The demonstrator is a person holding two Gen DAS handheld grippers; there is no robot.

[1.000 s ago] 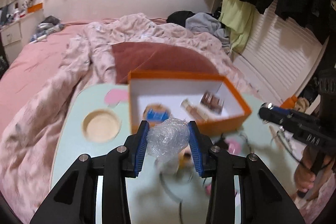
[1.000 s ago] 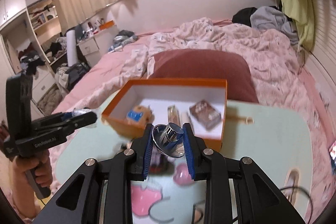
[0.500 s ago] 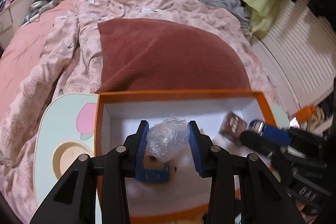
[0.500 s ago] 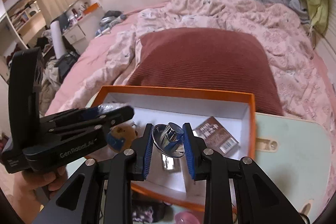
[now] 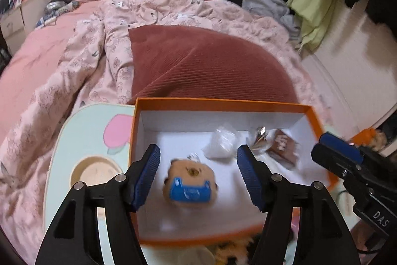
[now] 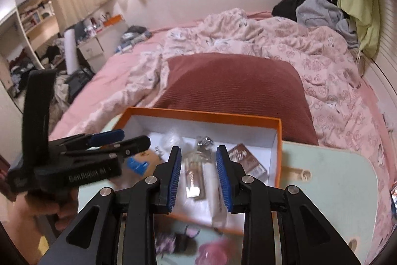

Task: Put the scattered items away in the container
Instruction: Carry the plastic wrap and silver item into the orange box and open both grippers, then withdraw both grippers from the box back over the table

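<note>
The orange box (image 5: 223, 101) stands on the pale green tray table (image 5: 82, 131). My left gripper (image 5: 198, 165) hovers over it, jaws opening, nothing between the pads. Inside lie a crumpled clear plastic wad (image 5: 219, 143), a tan plush toy with a blue band (image 5: 189, 180), a silver metal piece (image 5: 260, 138) and a brown packet (image 5: 282, 148). My right gripper (image 6: 198, 165) hangs over the box (image 6: 203, 114), jaws opening, pads pressing on nothing. The silver piece (image 6: 204, 142) rests beyond its tips, and a clear bottle (image 6: 193, 175) lies below them. The left gripper (image 6: 134, 137) reaches in from the left.
A maroon pillow (image 5: 211, 66) and a floral duvet (image 5: 94, 61) lie right behind the box. The table has a round cup recess (image 5: 94, 173). Blurred pink items (image 6: 213, 247) sit on the table in front of the box. A hand (image 6: 32, 212) holds the left gripper's handle.
Both grippers moved forward over the box. The left one opened and the plastic wad now lies inside. The right one opened and the silver piece left its pads.
</note>
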